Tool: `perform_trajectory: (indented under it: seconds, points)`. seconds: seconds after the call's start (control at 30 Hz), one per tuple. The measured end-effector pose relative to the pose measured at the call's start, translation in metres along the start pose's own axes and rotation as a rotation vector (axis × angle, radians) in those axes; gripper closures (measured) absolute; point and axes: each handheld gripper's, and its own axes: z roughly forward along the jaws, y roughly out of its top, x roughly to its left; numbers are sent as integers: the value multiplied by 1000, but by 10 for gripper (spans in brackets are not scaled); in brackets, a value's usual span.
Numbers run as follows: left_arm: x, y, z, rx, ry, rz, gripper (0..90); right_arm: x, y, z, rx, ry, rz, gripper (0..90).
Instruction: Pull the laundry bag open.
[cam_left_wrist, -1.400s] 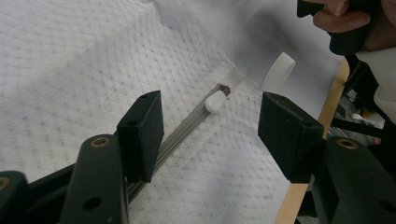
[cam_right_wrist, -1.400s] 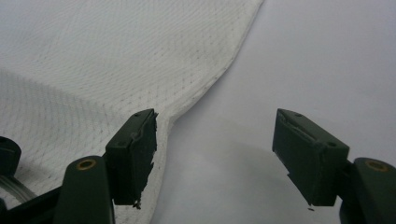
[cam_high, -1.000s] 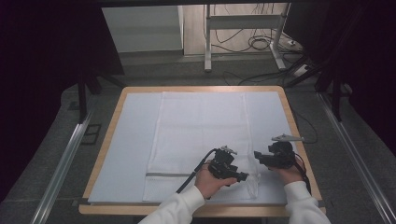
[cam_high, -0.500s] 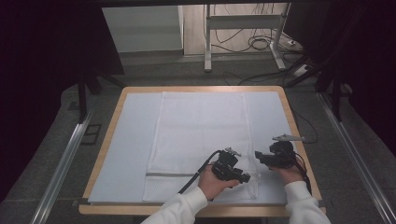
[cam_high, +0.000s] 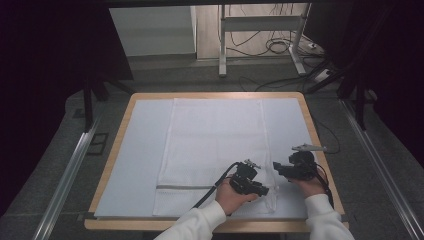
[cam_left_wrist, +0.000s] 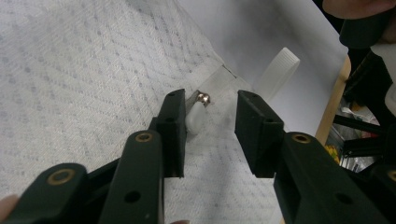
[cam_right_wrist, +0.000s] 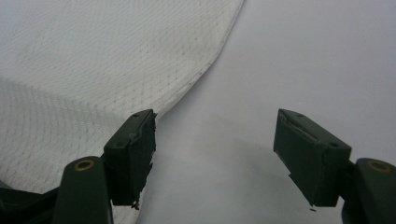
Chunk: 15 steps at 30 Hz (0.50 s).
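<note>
A white mesh bag lies flat along the middle of the table, with a grey zipper strip across its near end. My left gripper sits low over the bag's near right corner. It is open in the left gripper view, and the white zipper pull with a small metal knob rests against its left jaw. A ribbed white loop sticks out past the corner. My right gripper hovers just right of the bag. Its jaws stand wide open over the bare mat, beside the bag's curved edge.
A pale mat covers the wooden table. The left gripper's black cable trails across the bag's near end. A metal rail runs along the floor at left, and cables lie on the floor behind the table.
My left gripper has crept a little right and toward the near edge, closing in on the bag's corner. The right gripper has hardly moved.
</note>
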Motion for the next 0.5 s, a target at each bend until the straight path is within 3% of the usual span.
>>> perform_trajectory:
  seconds: [0.37,0.5]
  points:
    - [1,1,4,-6,33,30,802,1,1,-2,-12,7,4,289]
    - [2,1,4,-6,26,41,838,1,1,-2,-9,5,-1,289]
